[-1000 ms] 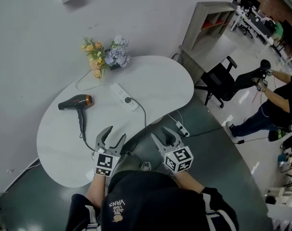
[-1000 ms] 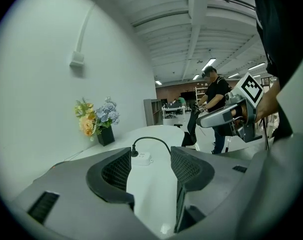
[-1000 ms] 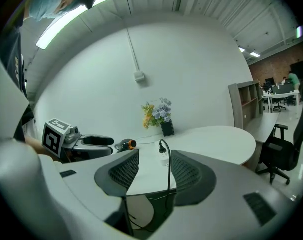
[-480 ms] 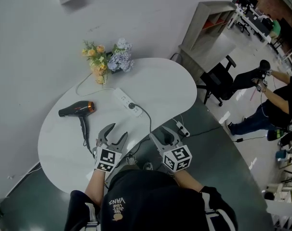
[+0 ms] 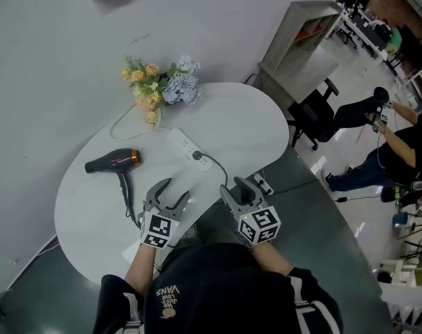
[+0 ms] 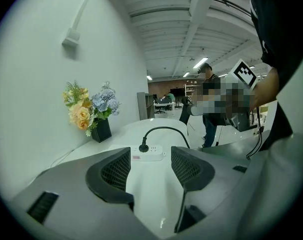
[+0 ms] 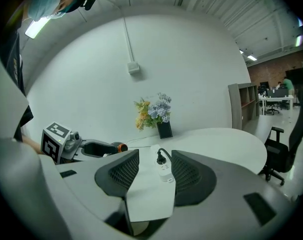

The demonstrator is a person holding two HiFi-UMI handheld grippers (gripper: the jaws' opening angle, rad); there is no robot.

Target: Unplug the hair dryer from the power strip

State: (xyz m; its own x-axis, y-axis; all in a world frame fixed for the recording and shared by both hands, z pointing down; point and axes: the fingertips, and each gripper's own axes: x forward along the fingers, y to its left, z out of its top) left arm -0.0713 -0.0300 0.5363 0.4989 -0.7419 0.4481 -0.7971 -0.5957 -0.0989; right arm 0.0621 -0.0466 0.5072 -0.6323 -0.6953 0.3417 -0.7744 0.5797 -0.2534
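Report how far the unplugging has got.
Done: nothing; the black plug sits in the white power strip on the white oval table. In hand: the left gripper and right gripper hover open and empty at the near edge. Remaining: grip the plug, pull it out.

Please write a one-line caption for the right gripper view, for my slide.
Open right tool faces the white power strip with a black plug inserted.

Black hair dryer [image 5: 113, 163], orange ring at one end, lies on side on white table [image 5: 232, 124]. White power strip [image 5: 189, 149] lies flat nearby. Black plug [image 5: 197, 156] sits in strip, probably dryer's.
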